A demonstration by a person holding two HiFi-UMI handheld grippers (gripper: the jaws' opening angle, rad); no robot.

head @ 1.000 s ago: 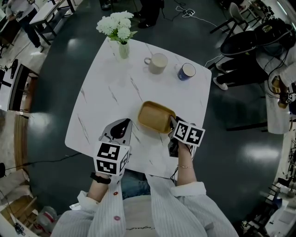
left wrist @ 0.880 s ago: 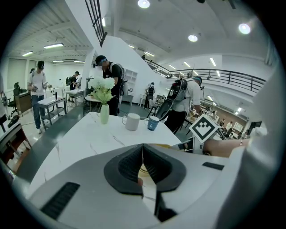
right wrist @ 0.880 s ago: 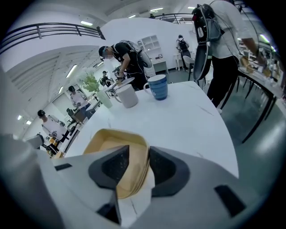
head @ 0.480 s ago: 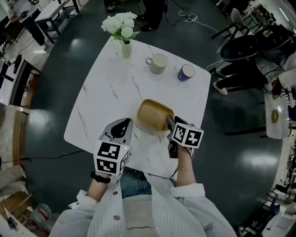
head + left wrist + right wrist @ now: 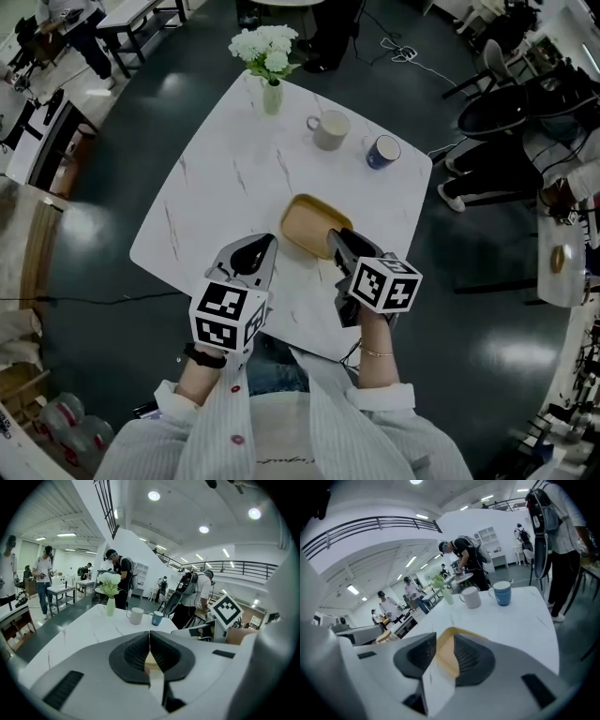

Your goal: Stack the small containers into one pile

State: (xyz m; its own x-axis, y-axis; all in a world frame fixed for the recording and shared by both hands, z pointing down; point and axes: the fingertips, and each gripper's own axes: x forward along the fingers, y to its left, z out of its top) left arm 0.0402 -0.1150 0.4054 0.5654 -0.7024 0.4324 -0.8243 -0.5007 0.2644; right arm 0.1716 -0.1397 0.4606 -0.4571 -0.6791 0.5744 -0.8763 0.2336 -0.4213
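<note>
A shallow wooden container (image 5: 305,222) lies flat on the white marble table (image 5: 225,178), in the near middle. My right gripper (image 5: 336,240) hovers above its near right edge, open. Its jaws have just been closing a little, and the pads press on nothing. In the right gripper view the container (image 5: 446,653) shows through the gap between the jaws of that gripper (image 5: 445,637). My left gripper (image 5: 265,246) hangs shut and empty to the container's left. In the left gripper view its jaws (image 5: 149,639) meet, with a sliver of the container (image 5: 150,661) below them.
At the table's far side stand a white mug (image 5: 330,129), a blue mug (image 5: 382,151) and a vase of white flowers (image 5: 271,94). A dark chair (image 5: 506,103) stands right of the table. People stand behind the table in both gripper views.
My right gripper has lifted up and off the container's near right edge, and the container stays on the table. My left gripper has risen slightly.
</note>
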